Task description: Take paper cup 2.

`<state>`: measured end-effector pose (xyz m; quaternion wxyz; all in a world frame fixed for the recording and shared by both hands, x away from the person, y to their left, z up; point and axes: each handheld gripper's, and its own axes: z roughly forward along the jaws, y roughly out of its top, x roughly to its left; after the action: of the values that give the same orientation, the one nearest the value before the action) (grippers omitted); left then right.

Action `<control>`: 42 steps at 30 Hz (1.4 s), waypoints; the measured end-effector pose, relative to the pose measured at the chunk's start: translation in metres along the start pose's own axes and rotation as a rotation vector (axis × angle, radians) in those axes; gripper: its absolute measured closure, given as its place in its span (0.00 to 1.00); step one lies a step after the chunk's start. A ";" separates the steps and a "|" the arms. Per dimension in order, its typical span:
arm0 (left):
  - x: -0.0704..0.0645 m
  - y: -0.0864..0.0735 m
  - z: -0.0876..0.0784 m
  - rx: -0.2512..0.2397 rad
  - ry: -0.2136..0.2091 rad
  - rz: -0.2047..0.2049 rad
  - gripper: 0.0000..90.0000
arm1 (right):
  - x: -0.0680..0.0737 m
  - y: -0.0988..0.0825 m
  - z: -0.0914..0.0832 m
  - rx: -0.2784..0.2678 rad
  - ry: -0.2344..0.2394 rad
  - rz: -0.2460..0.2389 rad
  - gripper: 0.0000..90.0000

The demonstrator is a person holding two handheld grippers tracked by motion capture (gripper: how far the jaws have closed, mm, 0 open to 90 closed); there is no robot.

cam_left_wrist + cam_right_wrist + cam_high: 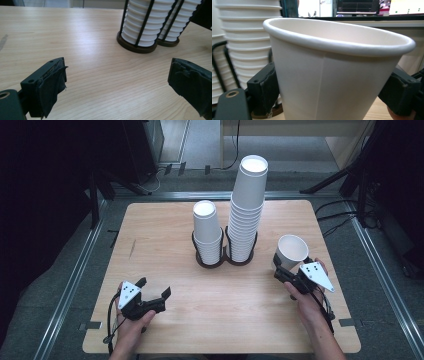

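The paper cup [292, 248] sits clamped in the right gripper [284, 270], its jaws pressed against its sides, tilted above the bench [165, 235] right of the two cup stacks [247, 205]. The left gripper [155, 290] hovers near the front-left, jaws wide and empty.

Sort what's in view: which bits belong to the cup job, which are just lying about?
In the job:
- single paper cup, held upright in the shut right gripper
- tall cup stack and short cup stack in the black twin holder
- left gripper, open, nothing in it

Lying about:
- cables and stand legs on the floor beyond the table
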<state>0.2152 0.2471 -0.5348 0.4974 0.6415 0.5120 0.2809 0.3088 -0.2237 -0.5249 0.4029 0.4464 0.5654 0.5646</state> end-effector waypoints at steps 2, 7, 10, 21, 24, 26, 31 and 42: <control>0.004 0.000 -0.001 -0.006 0.011 -0.011 0.02 | -0.004 -0.003 0.002 -0.003 -0.011 -0.007 0.15; 0.013 -0.001 -0.002 -0.007 0.031 -0.031 0.02 | -0.010 -0.006 0.009 -0.019 -0.026 -0.028 0.15; 0.018 -0.002 -0.003 -0.008 0.042 -0.048 0.02 | -0.012 -0.006 0.013 -0.013 -0.021 -0.024 0.15; 0.022 -0.007 0.001 0.004 0.034 -0.076 0.02 | -0.011 -0.006 0.032 -0.002 -0.044 -0.043 0.15; 0.022 -0.007 0.001 0.005 0.036 -0.078 0.02 | -0.011 -0.010 0.038 0.013 -0.064 -0.062 0.15; 0.022 -0.008 0.001 0.004 0.037 -0.077 0.02 | -0.012 -0.012 0.041 0.022 -0.074 -0.073 0.15; 0.023 -0.009 0.002 0.008 0.039 -0.082 0.02 | -0.017 -0.015 0.045 0.043 -0.095 -0.057 0.15; 0.023 -0.010 0.003 0.010 0.035 -0.083 0.02 | -0.021 -0.024 0.051 0.079 -0.130 -0.060 0.15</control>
<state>0.2215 0.2678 -0.5485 0.4963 0.6174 0.5481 0.2686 0.3628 -0.2289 -0.5514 0.4375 0.4807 0.5729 0.4993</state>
